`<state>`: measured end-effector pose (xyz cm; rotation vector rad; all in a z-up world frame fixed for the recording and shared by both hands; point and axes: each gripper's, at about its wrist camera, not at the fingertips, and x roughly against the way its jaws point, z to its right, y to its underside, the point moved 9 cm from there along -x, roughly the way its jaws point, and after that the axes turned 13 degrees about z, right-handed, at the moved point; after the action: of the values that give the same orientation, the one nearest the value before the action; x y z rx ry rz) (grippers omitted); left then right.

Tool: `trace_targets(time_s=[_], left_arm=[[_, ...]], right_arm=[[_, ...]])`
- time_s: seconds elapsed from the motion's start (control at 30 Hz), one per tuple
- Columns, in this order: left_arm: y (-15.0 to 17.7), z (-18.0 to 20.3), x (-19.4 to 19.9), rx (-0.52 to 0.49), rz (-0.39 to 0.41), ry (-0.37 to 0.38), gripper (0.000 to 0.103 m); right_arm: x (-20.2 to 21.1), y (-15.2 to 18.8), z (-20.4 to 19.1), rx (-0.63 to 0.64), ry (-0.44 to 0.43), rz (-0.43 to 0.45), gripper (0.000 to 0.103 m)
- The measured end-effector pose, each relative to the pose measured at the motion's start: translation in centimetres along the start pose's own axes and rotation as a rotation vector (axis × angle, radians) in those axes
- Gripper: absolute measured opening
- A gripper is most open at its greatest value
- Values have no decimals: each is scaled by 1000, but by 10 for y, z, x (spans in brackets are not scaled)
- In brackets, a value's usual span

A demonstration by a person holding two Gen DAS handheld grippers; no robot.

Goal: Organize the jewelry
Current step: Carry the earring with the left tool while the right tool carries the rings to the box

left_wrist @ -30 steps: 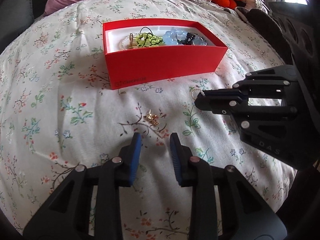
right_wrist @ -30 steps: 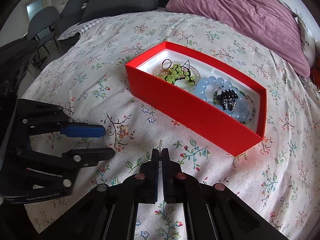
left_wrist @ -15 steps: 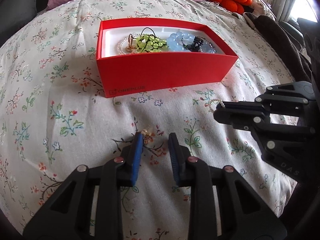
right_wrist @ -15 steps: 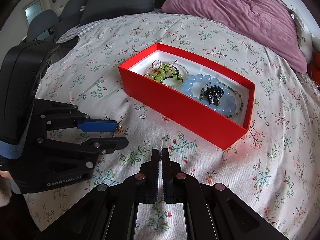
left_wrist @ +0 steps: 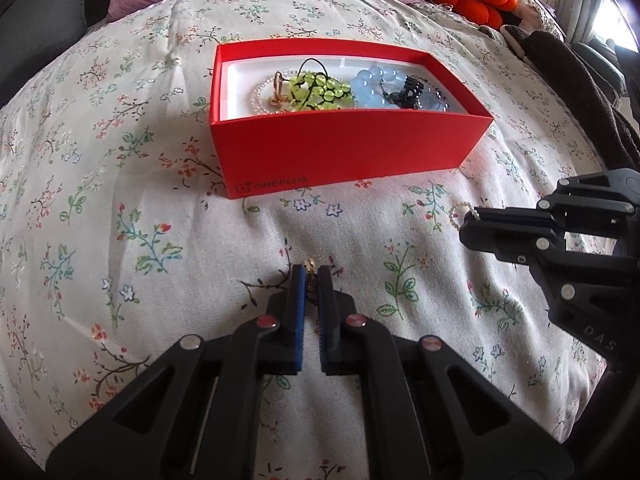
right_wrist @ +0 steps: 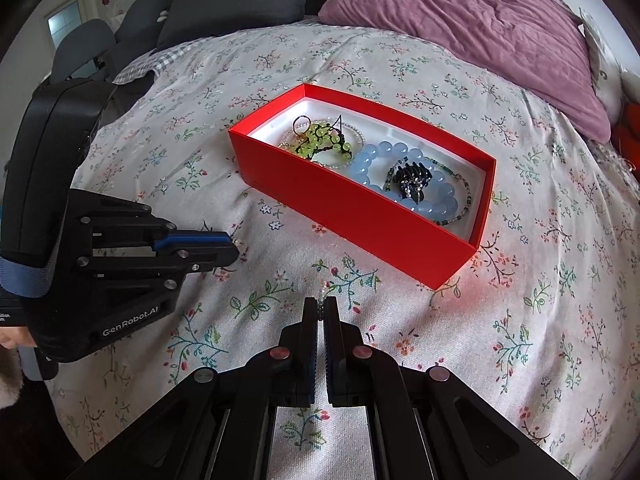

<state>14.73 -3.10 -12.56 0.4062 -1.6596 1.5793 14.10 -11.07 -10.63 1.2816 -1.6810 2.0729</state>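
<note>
In the left wrist view, a small gold earring (left_wrist: 309, 267) is clenched between the pads of the left tool (left_wrist: 311, 276) on the floral bedspread (left_wrist: 120, 200), near the red box (left_wrist: 340, 152). At the right, a pearl ring (left_wrist: 460, 216) is pinched by the right tool (left_wrist: 466, 226).

In the right wrist view, the right tool (right_wrist: 320, 308) is seen clenched on the pearl ring (right_wrist: 322, 294). The red box (right_wrist: 360, 208) is seen beyond, filled with bracelets (right_wrist: 404, 172). The left tool (right_wrist: 234, 250) is seen at the left, its jaws together.

free: floral bedspread (left_wrist: 120, 240) bare across left and lower frame | obstacle: red box (left_wrist: 344, 148) upper centre, walls upright, open top | obstacle: right gripper (left_wrist: 466, 224) at right edge | far: purple pillow (right_wrist: 480, 32) top
</note>
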Motion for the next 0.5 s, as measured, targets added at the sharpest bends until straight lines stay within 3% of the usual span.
trace_targets(time_s=[0.27, 0.5], left_arm=[[-6, 2, 10, -2, 10, -6, 6], [-31, 1, 31, 13, 83, 1, 6]], right_arm=[[14, -9, 5, -21, 8, 16, 3], [29, -23, 12, -56, 13, 60, 3]])
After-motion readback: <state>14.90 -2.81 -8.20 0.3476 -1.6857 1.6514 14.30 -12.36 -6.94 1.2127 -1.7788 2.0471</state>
